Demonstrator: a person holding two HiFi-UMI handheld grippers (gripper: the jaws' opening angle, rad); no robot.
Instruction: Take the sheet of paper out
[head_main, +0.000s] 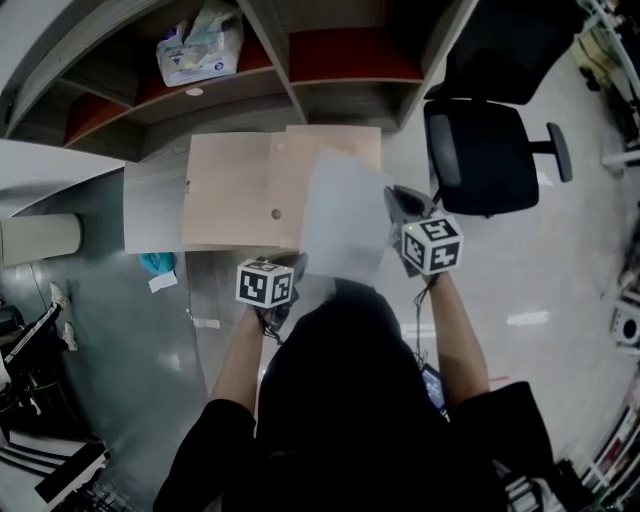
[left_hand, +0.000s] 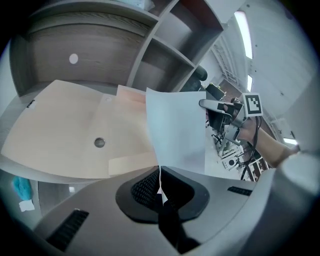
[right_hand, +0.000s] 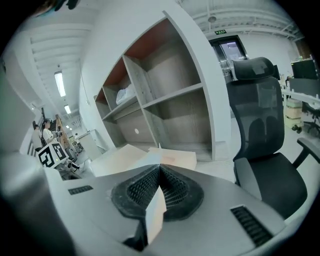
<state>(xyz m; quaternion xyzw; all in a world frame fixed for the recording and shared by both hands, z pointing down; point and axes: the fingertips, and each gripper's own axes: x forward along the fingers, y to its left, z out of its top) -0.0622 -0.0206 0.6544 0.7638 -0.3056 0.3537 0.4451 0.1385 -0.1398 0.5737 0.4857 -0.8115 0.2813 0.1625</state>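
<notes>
A white sheet of paper (head_main: 345, 215) hangs in the air above an open beige folder (head_main: 235, 190) that lies flat in front of the shelves. My left gripper (head_main: 297, 268) is shut on the sheet's lower left corner; in the left gripper view that corner (left_hand: 161, 187) sits pinched between the pads and the sheet (left_hand: 175, 130) rises beyond them. My right gripper (head_main: 395, 200) is shut on the sheet's right edge. In the right gripper view the paper (right_hand: 155, 210) shows edge-on between the closed jaws, with the folder (right_hand: 127, 157) behind.
A grey shelf unit (head_main: 300, 80) stands beyond the folder, with a tissue pack (head_main: 200, 50) in one compartment. A black office chair (head_main: 490, 150) stands to the right. Another white sheet (head_main: 150, 210) and a teal scrap (head_main: 157, 262) lie left of the folder.
</notes>
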